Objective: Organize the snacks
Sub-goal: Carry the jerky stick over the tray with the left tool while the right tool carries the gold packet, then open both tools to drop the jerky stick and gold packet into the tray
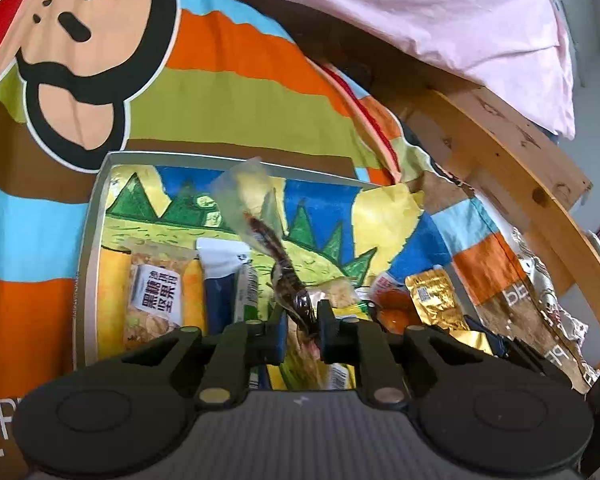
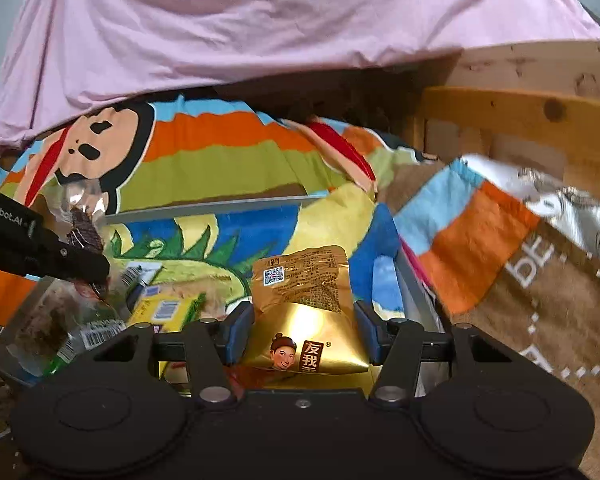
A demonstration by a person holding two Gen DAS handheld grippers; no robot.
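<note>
Several snacks lie in the box [image 1: 96, 216]; left gripper [image 1: 300, 320] pinches a clear packet [image 1: 256, 204], right gripper [image 2: 300, 320] a gold pouch [image 2: 304, 304], loose ones waiting at three o'clock.

I count one box [image 1: 94, 216], two gold packets [image 1: 432, 300] beside it, one clear twisted wrapper [image 1: 252, 200] above it.

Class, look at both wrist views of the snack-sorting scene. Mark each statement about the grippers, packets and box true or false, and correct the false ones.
1. The right gripper holds a gold packet. True.
2. The left gripper is empty. False: it pinches a clear wrapper with a dark snack.
3. The box has a dinosaur drawing inside. True.
4. The cloth above is green. False: the pink cloth hangs there.
</note>
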